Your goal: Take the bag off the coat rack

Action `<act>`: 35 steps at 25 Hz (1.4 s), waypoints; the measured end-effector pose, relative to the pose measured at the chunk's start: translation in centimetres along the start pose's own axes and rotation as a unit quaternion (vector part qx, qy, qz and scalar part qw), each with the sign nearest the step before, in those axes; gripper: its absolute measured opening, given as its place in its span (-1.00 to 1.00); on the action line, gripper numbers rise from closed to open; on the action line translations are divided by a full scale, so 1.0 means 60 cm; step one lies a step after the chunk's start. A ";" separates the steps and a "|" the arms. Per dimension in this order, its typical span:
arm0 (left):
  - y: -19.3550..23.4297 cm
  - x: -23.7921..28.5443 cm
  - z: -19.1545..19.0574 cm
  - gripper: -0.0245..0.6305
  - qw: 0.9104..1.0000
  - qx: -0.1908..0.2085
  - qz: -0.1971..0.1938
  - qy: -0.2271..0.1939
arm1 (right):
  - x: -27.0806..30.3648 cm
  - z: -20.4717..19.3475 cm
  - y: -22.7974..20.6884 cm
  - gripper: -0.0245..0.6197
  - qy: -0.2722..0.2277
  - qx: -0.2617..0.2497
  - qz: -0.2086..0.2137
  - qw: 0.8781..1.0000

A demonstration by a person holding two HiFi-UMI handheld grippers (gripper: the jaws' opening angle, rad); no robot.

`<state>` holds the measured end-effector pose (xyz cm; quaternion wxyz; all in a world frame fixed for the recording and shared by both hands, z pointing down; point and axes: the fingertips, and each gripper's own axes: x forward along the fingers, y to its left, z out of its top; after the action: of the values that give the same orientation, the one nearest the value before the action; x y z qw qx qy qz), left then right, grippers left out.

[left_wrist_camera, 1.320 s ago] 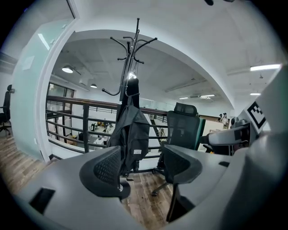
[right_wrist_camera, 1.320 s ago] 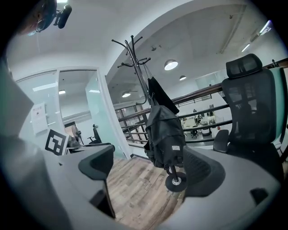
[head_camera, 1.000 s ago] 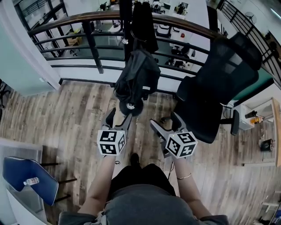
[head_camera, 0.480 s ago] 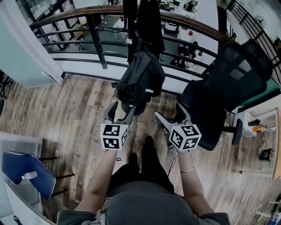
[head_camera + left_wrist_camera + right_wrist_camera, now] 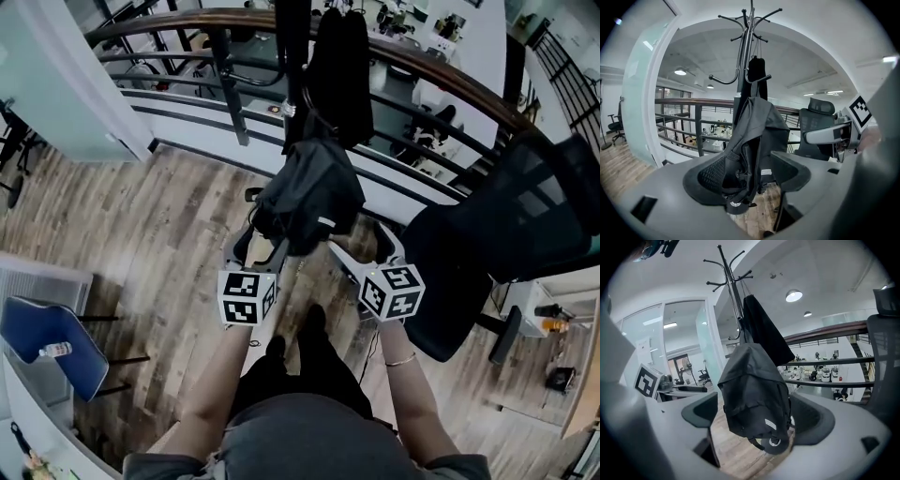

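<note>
A black bag [image 5: 309, 192] hangs from a coat rack [image 5: 292, 56] that stands in front of a curved railing [image 5: 187, 94] on the far side. A dark garment [image 5: 342, 66] hangs higher on the same rack. The left tool [image 5: 258, 246] and right tool [image 5: 366, 246] are both released, jaws spread wide, and the bag's lower end shows between each pair. A black office chair [image 5: 497, 234] crowds in from the right, just beside the right tool. At near left, a blue chair [image 5: 37, 328] carrying a small bottle [image 5: 54, 351] stands on the wood floor [image 5: 141, 234].

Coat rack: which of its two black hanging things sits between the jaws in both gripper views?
The bulky black backpack with a small white label, hanging lower; the flat black cloth piece hangs higher, above the jaws.
</note>
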<state>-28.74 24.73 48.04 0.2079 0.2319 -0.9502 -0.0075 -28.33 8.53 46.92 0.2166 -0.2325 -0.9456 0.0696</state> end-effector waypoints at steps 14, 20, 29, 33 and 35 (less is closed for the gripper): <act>0.003 0.101 -0.031 -0.03 0.997 -0.052 0.043 0.035 | 0.123 -0.006 -0.065 0.47 0.047 -0.031 0.089 0.994; 0.005 0.139 -0.028 -0.03 0.996 -0.060 0.053 0.035 | 0.158 -0.019 -0.065 0.31 0.066 -0.039 0.135 0.988; 0.012 0.168 -0.018 -0.06 0.996 -0.054 0.064 0.039 | 0.192 0.000 -0.055 -0.29 0.056 -0.083 0.163 0.982; 0.009 0.175 -0.019 -0.19 0.997 -0.044 0.053 0.045 | 0.193 -0.001 -0.043 -0.52 0.044 -0.109 0.180 0.977; 0.007 0.177 -0.020 -0.27 0.997 -0.040 0.050 0.048 | 0.192 -0.003 -0.033 -0.68 0.036 -0.128 0.188 0.973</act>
<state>-36.99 20.47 53.33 0.2623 0.1756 -0.9486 -0.0241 -38.24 12.20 51.88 0.2019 -0.4342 -0.8776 -0.0215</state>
